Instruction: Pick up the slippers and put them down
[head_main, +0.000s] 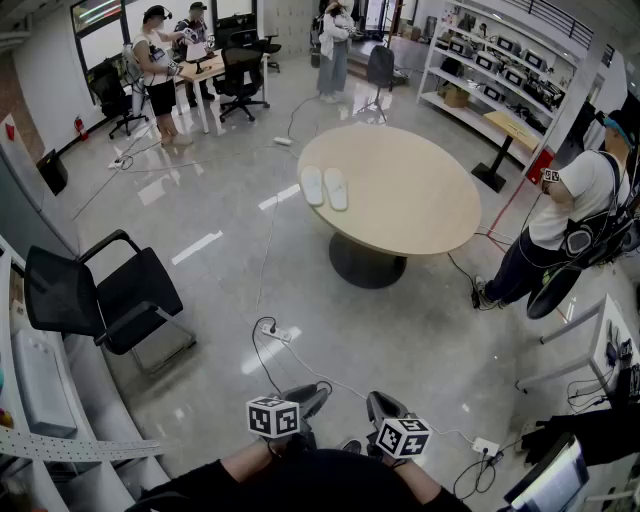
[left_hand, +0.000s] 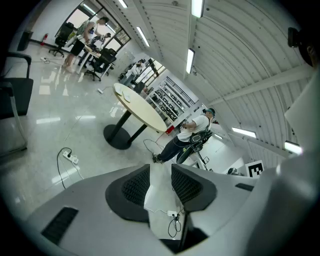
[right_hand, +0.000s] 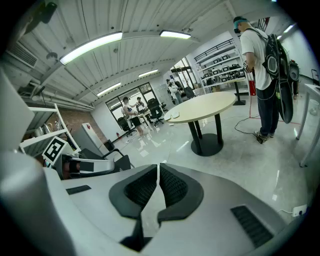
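Two white slippers (head_main: 323, 187) lie side by side on the left part of a round beige table (head_main: 400, 195), far from both grippers. At the bottom of the head view, close to my body, my left gripper (head_main: 312, 396) is held over the floor. Its jaws stand open with nothing between them (left_hand: 160, 170). Beside it, my right gripper (head_main: 383, 404) is shut and empty, its pads nearly touching (right_hand: 158, 167). In the right gripper view the table (right_hand: 205, 106) stands ahead on its black pedestal.
A black armchair (head_main: 100, 295) stands at the left by a white cabinet. A power strip with cables (head_main: 278, 335) lies on the glossy floor between me and the table. A person (head_main: 560, 230) stands to the table's right. More people, desks and shelves are at the back.
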